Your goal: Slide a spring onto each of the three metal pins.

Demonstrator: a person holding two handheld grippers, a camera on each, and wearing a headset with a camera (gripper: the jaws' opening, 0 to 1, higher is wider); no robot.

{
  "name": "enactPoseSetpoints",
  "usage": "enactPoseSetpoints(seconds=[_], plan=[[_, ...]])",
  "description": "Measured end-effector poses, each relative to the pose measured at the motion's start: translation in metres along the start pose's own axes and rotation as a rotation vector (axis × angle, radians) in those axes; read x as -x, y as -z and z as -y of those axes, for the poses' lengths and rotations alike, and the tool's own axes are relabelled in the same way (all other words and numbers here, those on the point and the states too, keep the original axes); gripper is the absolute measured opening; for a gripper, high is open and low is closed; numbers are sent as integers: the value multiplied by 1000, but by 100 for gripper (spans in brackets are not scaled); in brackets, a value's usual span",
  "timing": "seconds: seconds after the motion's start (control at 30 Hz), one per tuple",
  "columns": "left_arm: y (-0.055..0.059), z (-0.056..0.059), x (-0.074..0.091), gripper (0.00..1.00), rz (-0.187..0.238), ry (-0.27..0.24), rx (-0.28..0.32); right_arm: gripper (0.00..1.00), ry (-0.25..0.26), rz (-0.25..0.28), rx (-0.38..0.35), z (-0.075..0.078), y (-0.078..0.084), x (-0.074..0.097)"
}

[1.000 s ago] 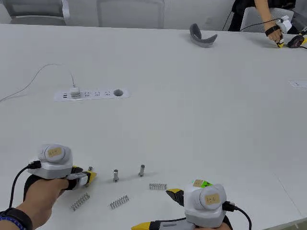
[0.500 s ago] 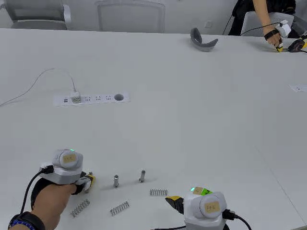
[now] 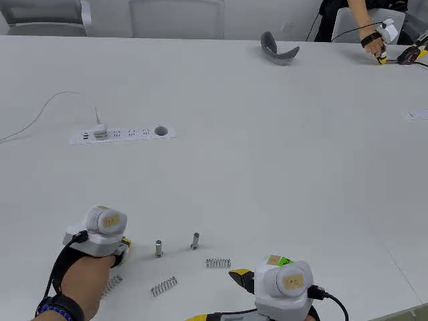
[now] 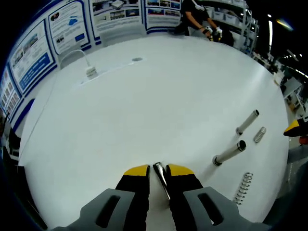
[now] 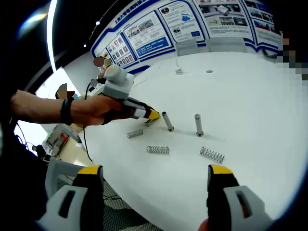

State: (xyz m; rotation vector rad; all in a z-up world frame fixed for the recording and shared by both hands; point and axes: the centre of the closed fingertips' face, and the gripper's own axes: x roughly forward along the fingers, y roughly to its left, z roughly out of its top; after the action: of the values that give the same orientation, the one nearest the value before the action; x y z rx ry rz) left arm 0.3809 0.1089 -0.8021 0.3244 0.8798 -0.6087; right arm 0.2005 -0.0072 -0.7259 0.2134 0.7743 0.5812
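So far no spring on any pin: three springs (image 3: 218, 263) lie loose on tabletop (image 3: 267, 167) beside two standing pins (image 3: 158, 248). My left gripper (image 4: 159, 169) clamps third pin (image 4: 162, 182); right gripper (image 5: 155, 169) spread wide, empty.

Wears a dark beaded wristband (image 3: 53, 309); carries grey-white plastic left gripper (image 4: 158, 171) and right gripper (image 5: 155, 169), black jaws yellow-tipped, tan stickers, black cables.

Two bare pins (image 3: 195, 241) upright; three loose springs (image 3: 218, 263) flat just beside.
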Motion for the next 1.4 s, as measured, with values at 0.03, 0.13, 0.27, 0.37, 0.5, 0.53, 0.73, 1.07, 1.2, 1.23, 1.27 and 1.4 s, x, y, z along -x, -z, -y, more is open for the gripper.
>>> enactPoseSetpoints(seconds=[0.03, 0.13, 0.27, 0.37, 0.5, 0.53, 0.73, 1.07, 1.2, 1.23, 1.27, 1.4], plan=[[0, 0, 0, 14, -6, -5, -14, 91, 0, -3, 2, 0, 1, 0], [0, 1, 0, 11, -9, -6, -42, 91, -4, -10, 10, -1, 1, -1], [0, -2, 0, 8, -17, -4, -24, 91, -6, -5, 5, -1, 0, -1], [1, -3, 0, 8, -24, 12, 1, 91, -7, -6, 7, -1, 0, -1], [5, -3, 4, 8, -18, 32, 66, 90, -1, 0, 1, 2, -1, 1], [6, -4, 5, 8, -19, 34, 83, 90, 0, 1, -1, 3, 0, 1], [8, -7, 13, 8, 4, 47, 127, 90, 4, 5, -7, 4, 0, 2], [6, -10, 37, 8, 48, 41, 194, 90, -3, 13, -13, 2, -2, 1], [6, -13, 42, 8, 59, 40, 206, 90, -7, 14, -9, 0, -4, 0], [6, -13, 44, 8, 61, 41, 209, 90, -7, 15, -8, 0, -4, 0], [6, -13, 46, 7, 64, 40, 213, 90, -7, 15, -8, 0, -4, 0], [7, -15, 52, 7, 73, 38, 220, 90, -6, 16, -9, 0, -4, 1]])
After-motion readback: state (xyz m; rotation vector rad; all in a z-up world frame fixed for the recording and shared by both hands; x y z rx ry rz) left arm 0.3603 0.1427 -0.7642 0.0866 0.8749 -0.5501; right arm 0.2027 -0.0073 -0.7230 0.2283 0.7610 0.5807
